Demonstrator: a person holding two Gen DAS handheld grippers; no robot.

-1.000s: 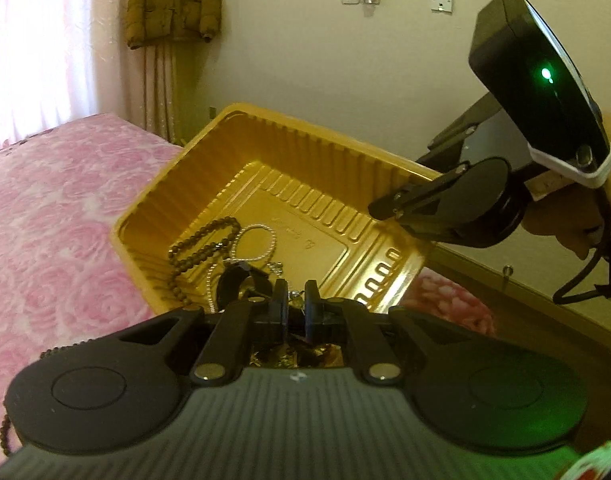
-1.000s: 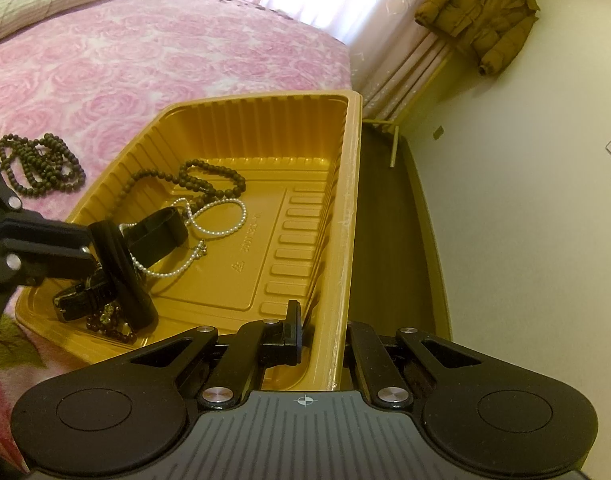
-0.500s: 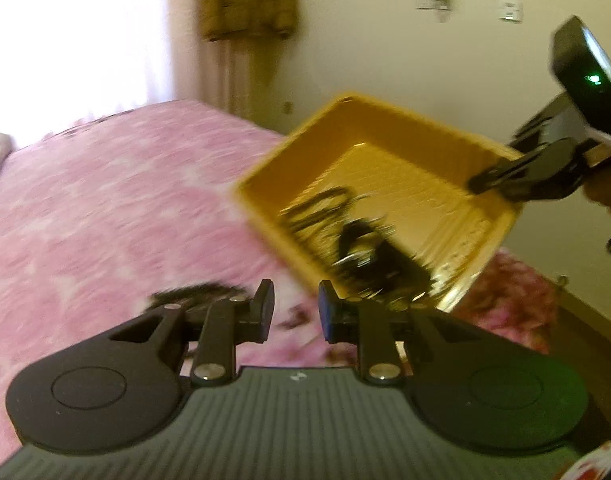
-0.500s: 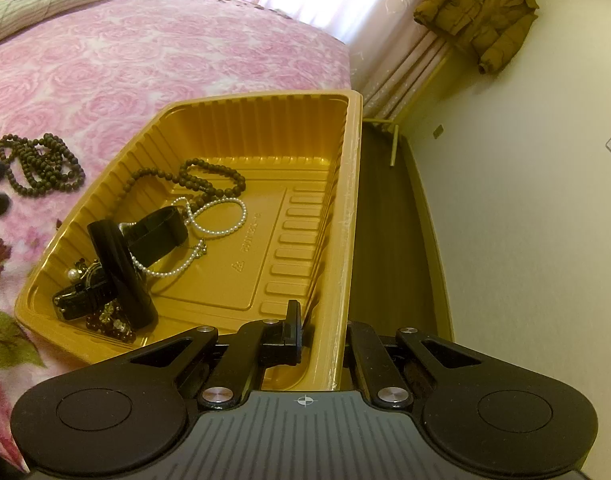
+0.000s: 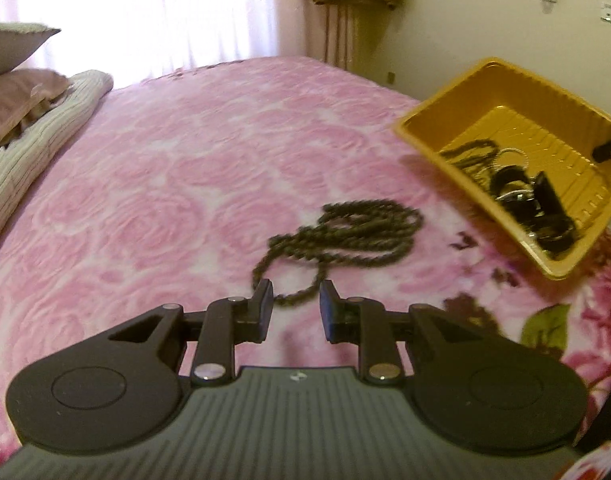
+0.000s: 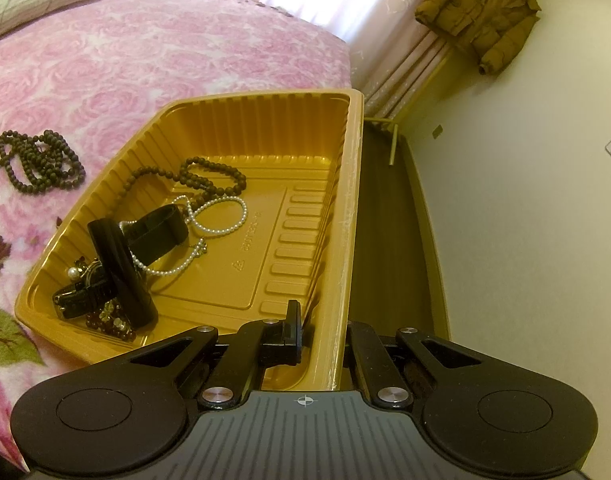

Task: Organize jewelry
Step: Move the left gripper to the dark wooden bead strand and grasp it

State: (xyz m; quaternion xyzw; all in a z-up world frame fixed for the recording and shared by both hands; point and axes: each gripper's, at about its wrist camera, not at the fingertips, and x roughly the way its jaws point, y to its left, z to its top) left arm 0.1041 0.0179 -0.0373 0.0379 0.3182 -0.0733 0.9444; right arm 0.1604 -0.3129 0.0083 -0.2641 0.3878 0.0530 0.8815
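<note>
- The right tongs [image 6: 321, 330] were clamped on the near wall of the gold tray [image 6: 347, 216], one finger inside and one outside — seemingly to steady it and tip it up off the pink bed [image 6: 137, 56] so pieces could be dropped in.
- Just ahead of those tongs and to their left, the tray's low corner held what was already sorted: a dark bead string [image 6: 209, 176], a pearl strand [image 6: 221, 216] and black bands [image 6: 121, 264], all slid together towards the downhill end.
- The left tongs [image 5: 293, 308] stood partly open and empty, a clear gap between the fingers, angled down at the bed.
- The piece not yet sorted, a loose brown bead necklace [image 5: 345, 232], lay coiled on the bed directly ahead of the left tongs; its nearest loop showed just past the fingertips, not gripped.
- From the left tongs the tray sat well off to the right.
- A second earlier the left tongs had been nearly shut right over the tray's jewelry; since then they had swung away across the bed and parted — I judged they had released a piece and were lining up on the necklace.
- The right tongs and tray had not shifted.
</note>
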